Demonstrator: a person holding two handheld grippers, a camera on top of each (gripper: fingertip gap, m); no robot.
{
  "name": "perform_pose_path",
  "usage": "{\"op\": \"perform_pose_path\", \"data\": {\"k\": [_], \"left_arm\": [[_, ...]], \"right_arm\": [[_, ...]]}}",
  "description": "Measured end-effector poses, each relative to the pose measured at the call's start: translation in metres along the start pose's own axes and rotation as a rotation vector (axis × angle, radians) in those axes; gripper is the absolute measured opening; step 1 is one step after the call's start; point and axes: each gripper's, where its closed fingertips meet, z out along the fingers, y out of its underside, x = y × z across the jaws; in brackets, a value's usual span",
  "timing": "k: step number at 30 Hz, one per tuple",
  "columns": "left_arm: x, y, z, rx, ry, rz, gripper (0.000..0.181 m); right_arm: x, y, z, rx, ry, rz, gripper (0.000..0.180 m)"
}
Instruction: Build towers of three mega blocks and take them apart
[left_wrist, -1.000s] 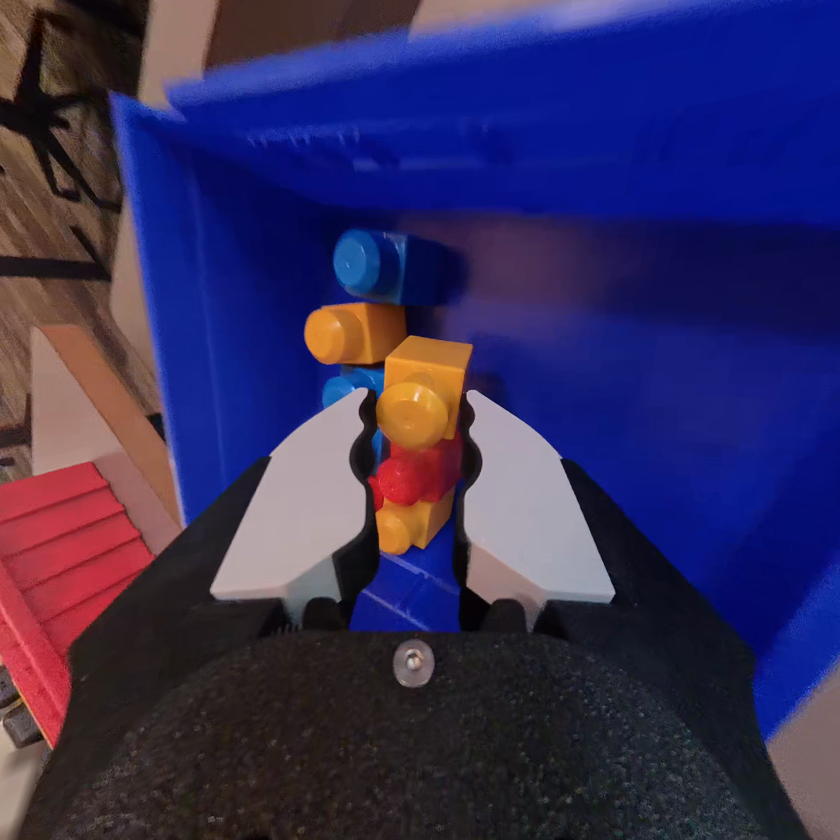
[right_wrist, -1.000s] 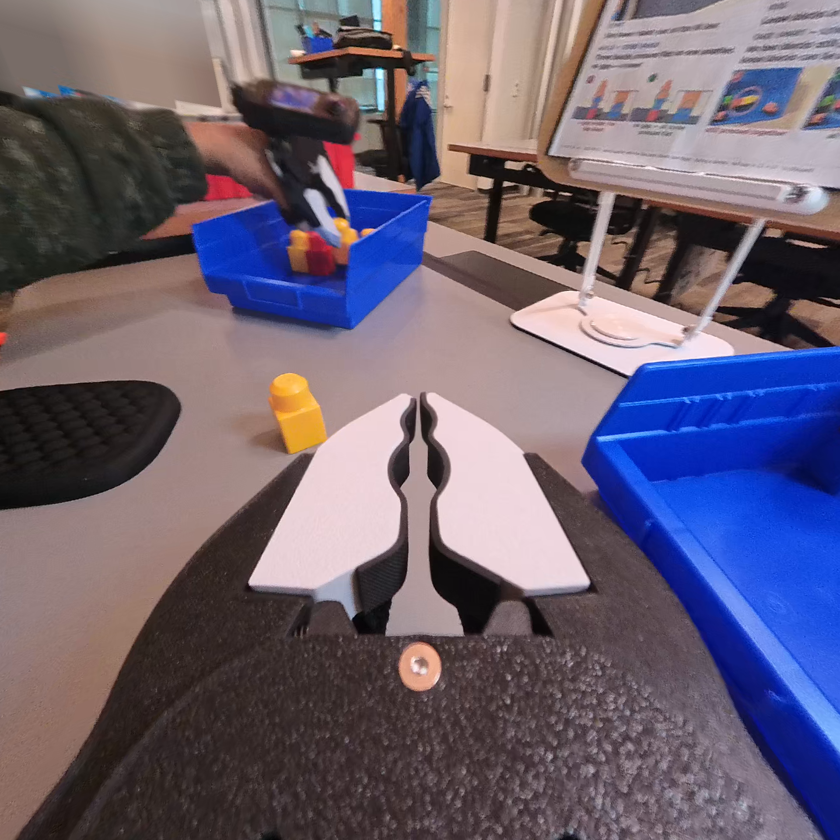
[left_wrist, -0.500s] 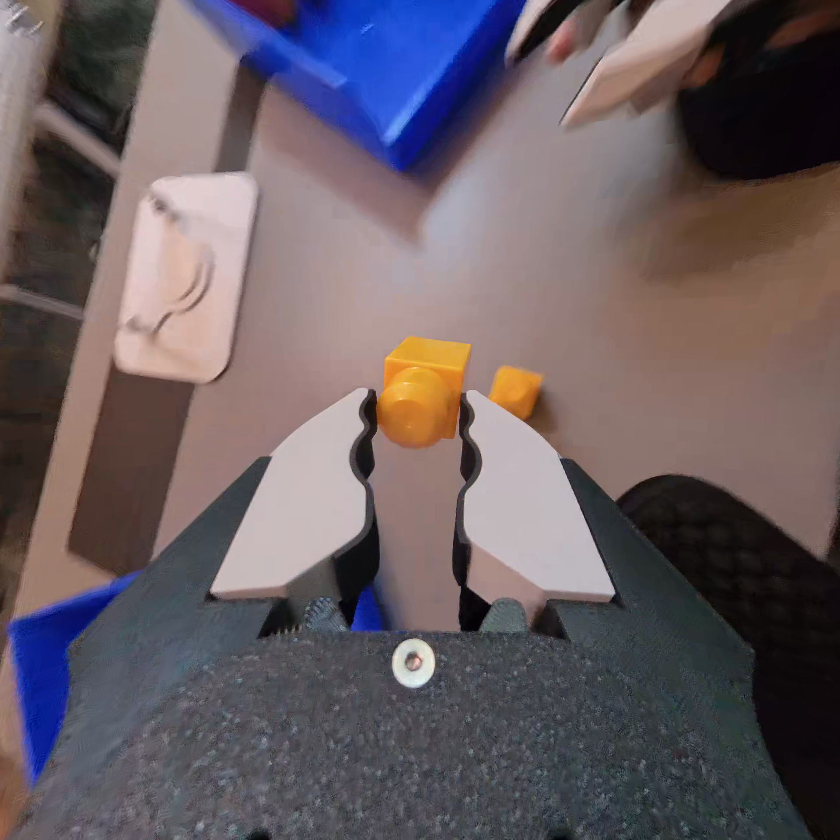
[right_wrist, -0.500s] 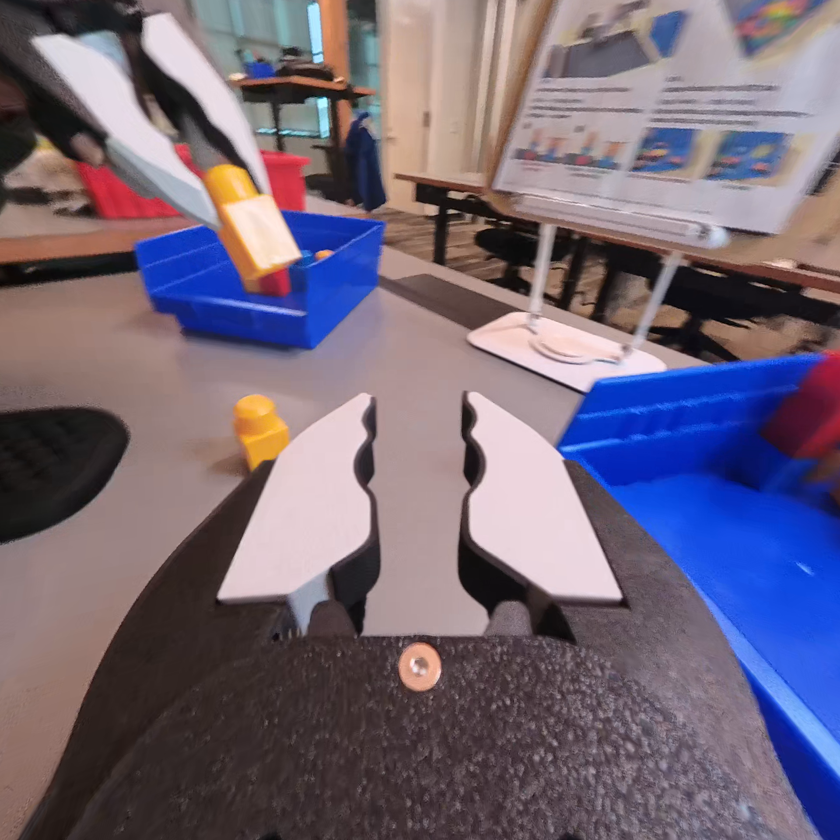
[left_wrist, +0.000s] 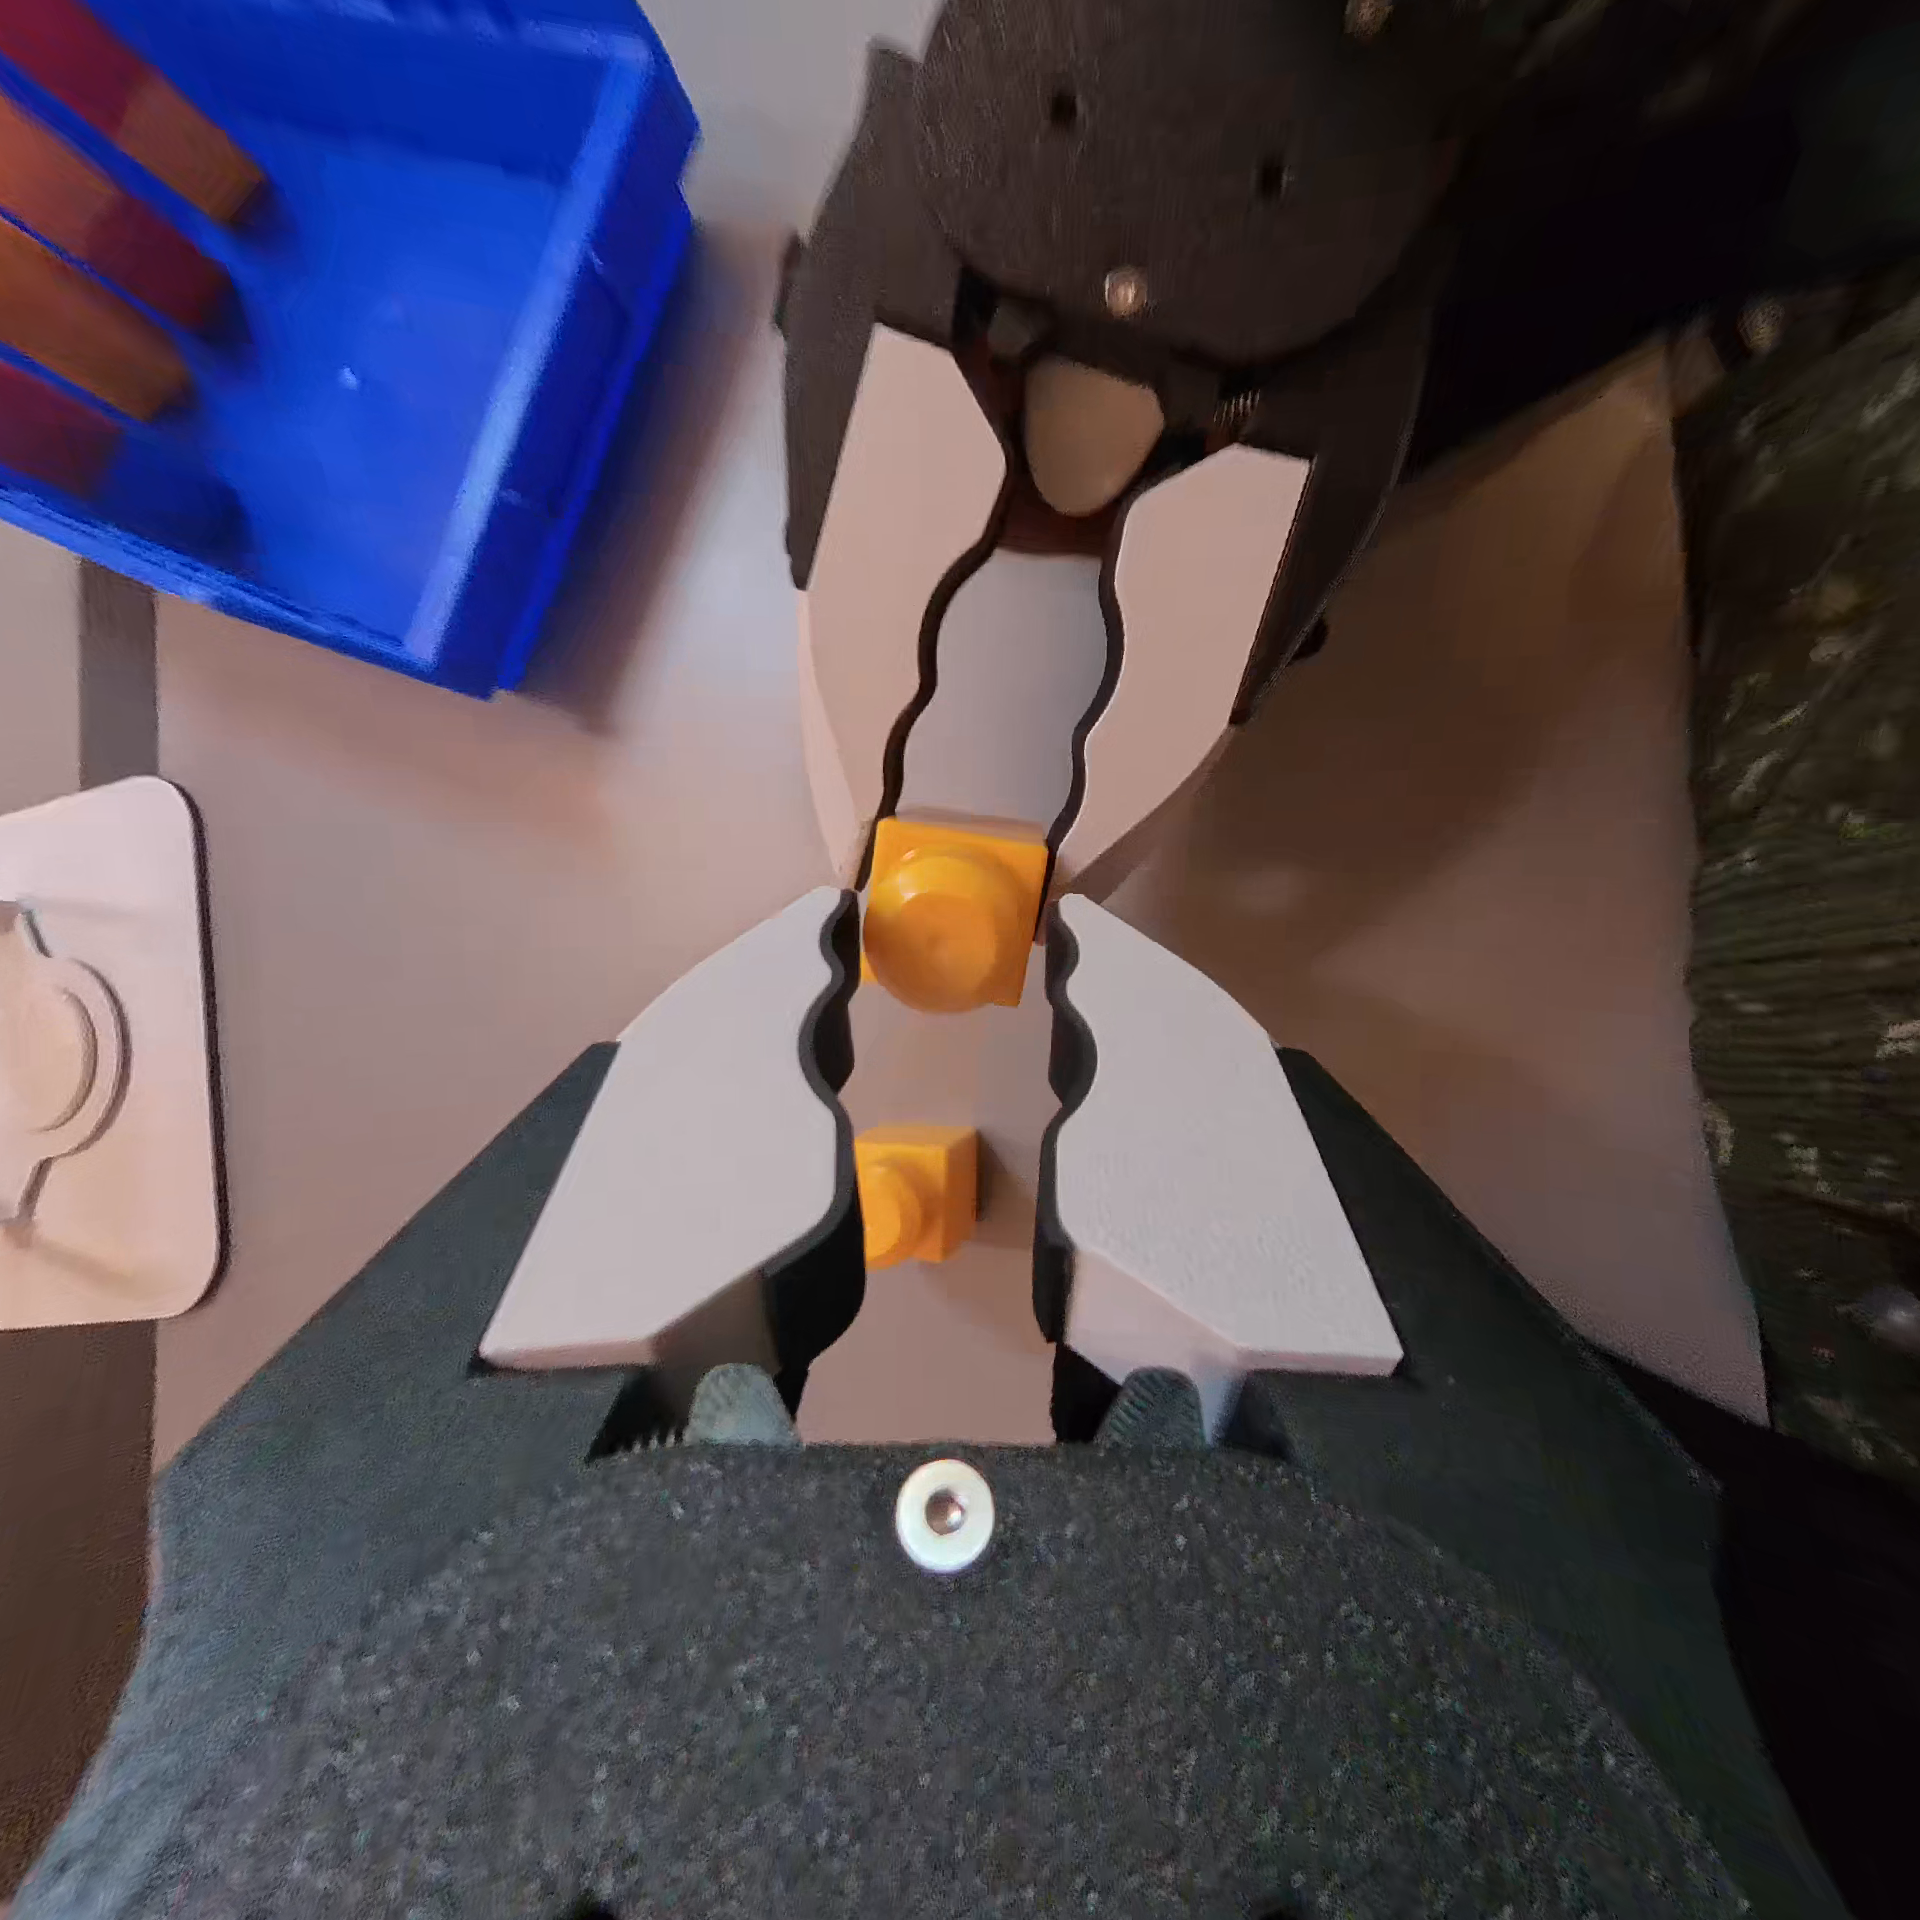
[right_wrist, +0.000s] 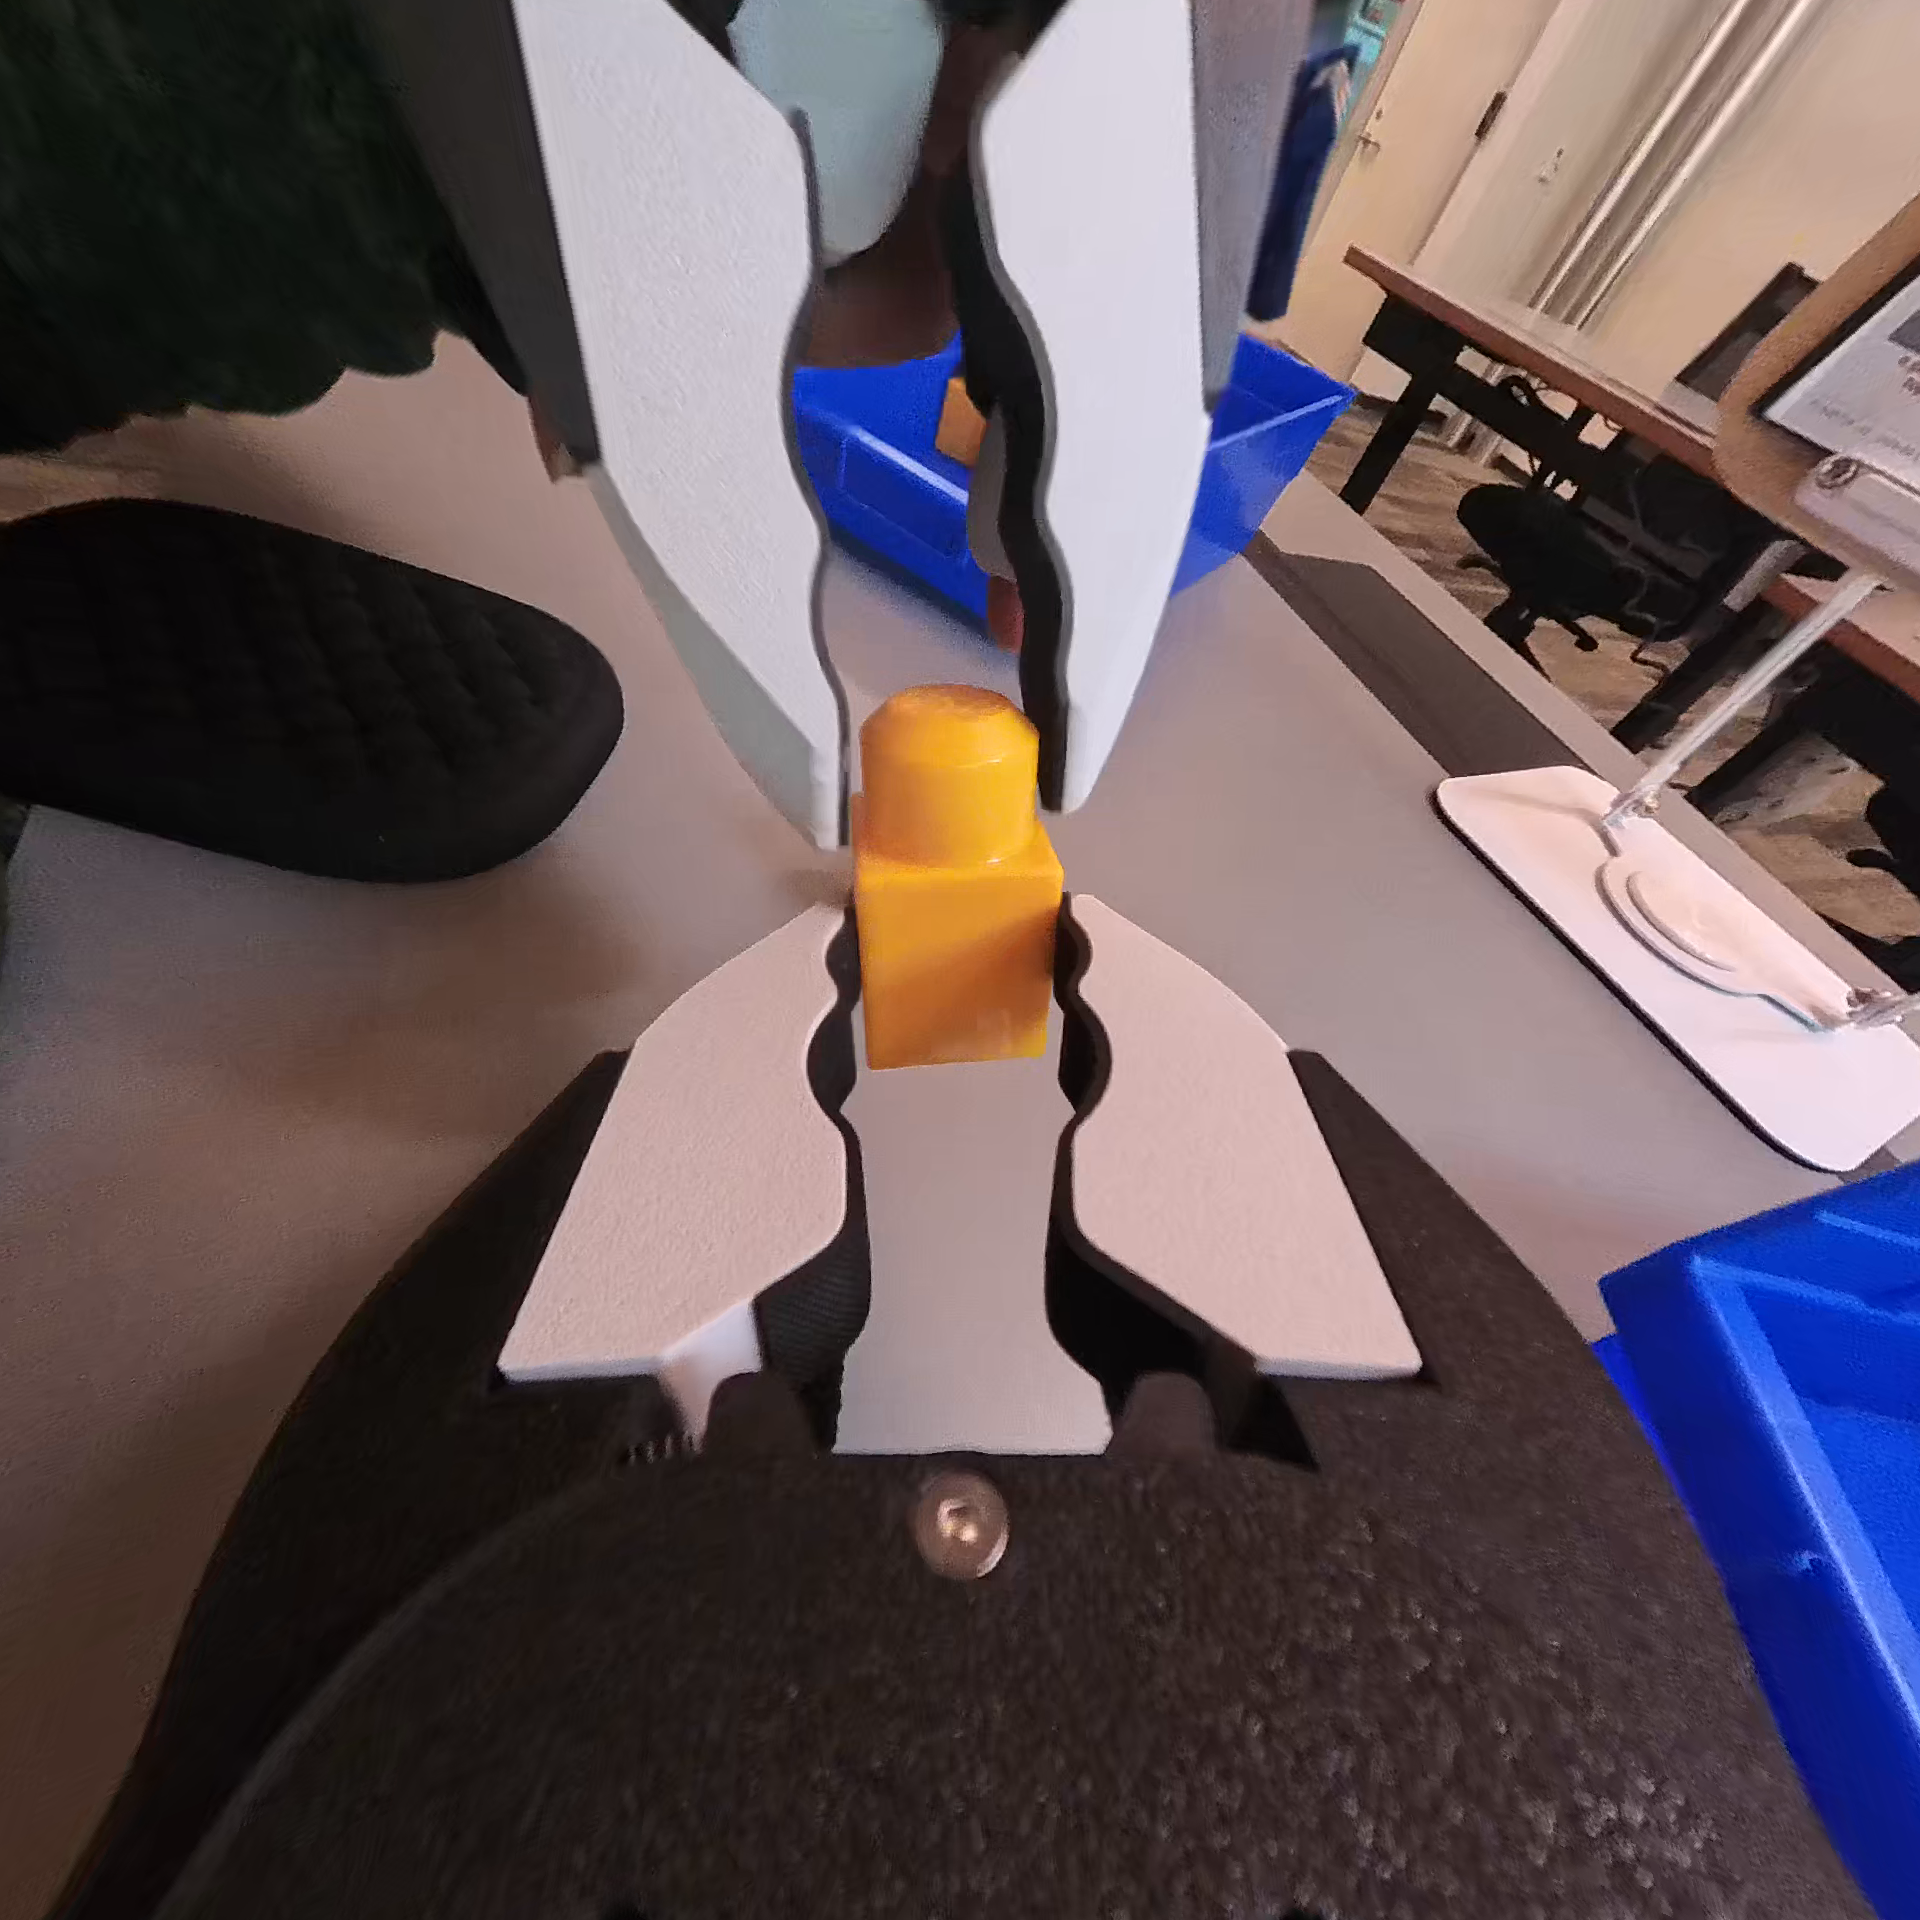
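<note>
Mid-air meeting of two grippers over a grey table (left_wrist: 468, 883); left gripper (left_wrist: 948, 906) pointed down from above, jaws pinching a yellow block (left_wrist: 951, 935) at the fingertips, stud towards the left wrist camera; in the right wrist view, the same fingertips closed on either side of the stud, block upright and clear of the tabletop.

Right gripper (right_wrist: 956, 925) brought in level from the opposite side, fingers flanking the square body of the yellow block, jaws spread to about the block's width; cannot tell whether pressing on it or merely just beside it.

Second yellow block (left_wrist: 920, 1195) lying on the table below, seen through the gap between the left gripper's fingers; hidden in the right wrist view.

Near blue bin (left_wrist: 582, 312) beside the right gripper, blurred red blocks (left_wrist: 94, 343) inside; far blue bin (right_wrist: 1236, 457) beyond the left gripper, an orange block (right_wrist: 961, 426) showing within; white stand base (right_wrist: 1662, 956) on the table between the two bins; black pad (right_wrist: 260, 686) on the other side of the grippers; dark green sleeve (left_wrist: 1808, 831) behind the right gripper.
</note>
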Motion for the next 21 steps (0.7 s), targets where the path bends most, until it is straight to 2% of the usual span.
{"op": "perform_pose_path", "data": {"k": [4,7,11,13,16,17,21], "left_arm": [[-0.017,0.008,-0.02,0.204,-0.041,-0.09,0.046],[-0.03,0.049,-0.016,0.258,-0.043,-0.189,0.057],[-0.024,0.109,0.011,0.215,0.023,-0.284,0.066],[-0.016,0.125,0.025,0.177,0.044,-0.282,0.063],[-0.012,0.131,0.044,0.152,0.033,-0.254,0.049],[-0.013,0.128,0.049,0.144,0.017,-0.247,0.039],[-0.005,0.103,0.057,0.141,0.037,-0.235,0.036]], "right_arm": [[0.015,-0.001,-0.006,0.043,0.022,0.09,0.036],[0.03,-0.006,-0.015,0.103,0.056,0.17,0.036],[0.046,-0.014,-0.026,0.189,0.096,0.244,0.036],[0.05,-0.017,-0.03,0.226,0.103,0.266,0.036],[0.052,-0.025,-0.035,0.291,0.093,0.286,0.036],[0.052,-0.028,-0.038,0.313,0.09,0.286,0.036],[0.042,-0.044,-0.044,0.399,0.028,0.273,0.036]]}}
